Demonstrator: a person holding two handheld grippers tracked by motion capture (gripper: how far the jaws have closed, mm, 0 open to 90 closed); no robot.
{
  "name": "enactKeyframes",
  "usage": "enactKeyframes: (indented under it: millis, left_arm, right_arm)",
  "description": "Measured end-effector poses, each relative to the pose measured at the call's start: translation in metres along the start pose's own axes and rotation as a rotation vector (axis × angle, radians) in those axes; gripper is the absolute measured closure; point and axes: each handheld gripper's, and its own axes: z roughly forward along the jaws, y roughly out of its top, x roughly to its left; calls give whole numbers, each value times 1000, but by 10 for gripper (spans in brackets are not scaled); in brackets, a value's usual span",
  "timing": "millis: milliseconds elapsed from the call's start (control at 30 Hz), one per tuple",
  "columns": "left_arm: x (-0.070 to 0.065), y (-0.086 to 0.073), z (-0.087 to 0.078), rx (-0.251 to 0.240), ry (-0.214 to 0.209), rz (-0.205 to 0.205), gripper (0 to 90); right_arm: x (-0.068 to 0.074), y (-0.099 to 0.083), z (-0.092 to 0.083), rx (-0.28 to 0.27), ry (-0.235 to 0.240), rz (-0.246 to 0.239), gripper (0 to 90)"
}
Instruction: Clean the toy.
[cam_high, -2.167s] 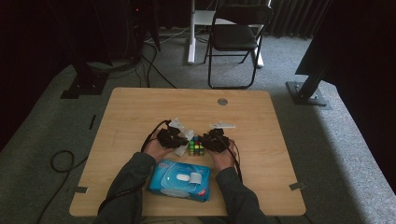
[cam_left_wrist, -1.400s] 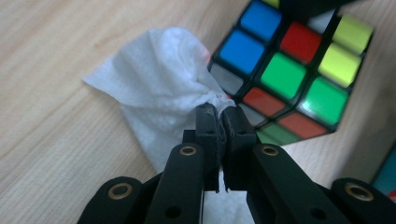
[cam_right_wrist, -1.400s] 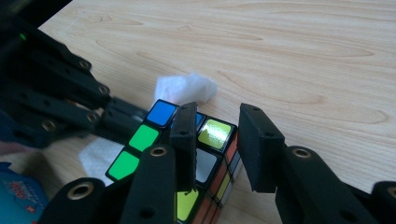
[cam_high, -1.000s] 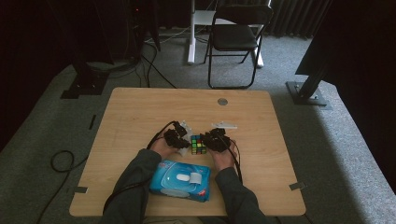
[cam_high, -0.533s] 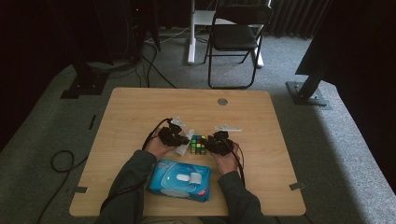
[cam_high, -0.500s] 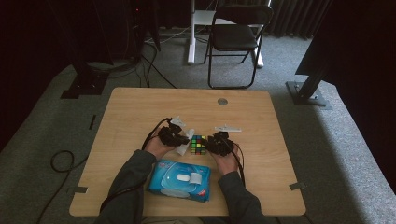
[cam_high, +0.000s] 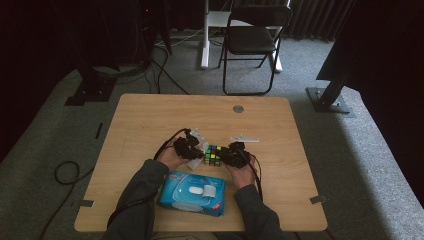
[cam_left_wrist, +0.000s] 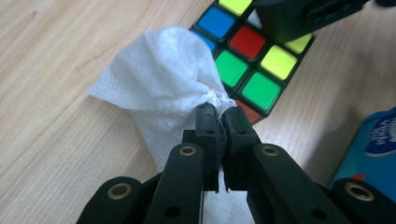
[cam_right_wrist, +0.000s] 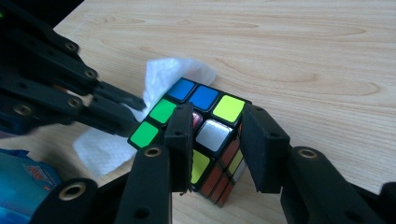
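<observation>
A dim room with a folding chair (cam_high: 254, 37) and cables on grey carpet is seen behind a pale wooden table (cam_high: 150, 117), where a puzzle cube (cam_high: 213, 155) is being wiped near the middle of the surface, a little toward the near edge. A crumpled white wipe (cam_left_wrist: 163, 88) is pinched tight between the narrow jaws of the left gripper (cam_left_wrist: 220, 116) and is laid against the cube's left side and top. The right gripper (cam_right_wrist: 219, 135) is set at the cube's right corner; its jaws have just been closing and stand partly apart, with the cube's corner between them, though whether the pads press on it cannot be told. A blue pack of wipes (cam_high: 192, 192) lies just beside the near edge, between the forearms.

The step in hand is judged to be the cleaning of the cube's faces. For the next move, a firm hold by the right gripper would be called for, so that the cube is not pushed along the table while the wipe is drawn across the coloured squares.
</observation>
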Motion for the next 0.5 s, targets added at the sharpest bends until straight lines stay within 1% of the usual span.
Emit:
enactKeyframes:
  millis: [100, 167, 267, 333, 433, 500]
  left_arm:
    - [2, -1, 3, -2, -4, -11, 866]
    - [4, -1, 6, 8, -4, -12, 867]
    - [7, 1, 8, 23, -16, -11, 867]
    - [8, 4, 10, 48, -9, 3, 867]
    - [8, 5, 16, 85, -3, 12, 867]
    - [8, 4, 20, 94, -4, 10, 867]
  right_arm:
    - [-1, 0, 0, -2, 4, 4, 653]
    - [0, 0, 0, -3, 3, 4, 655]
    - [0, 0, 0, -3, 1, 5, 656]
    - [0, 0, 0, -2, 0, 6, 656]
    - [0, 0, 0, -4, -3, 8, 670]
    - [0, 0, 0, -5, -5, 12, 671]
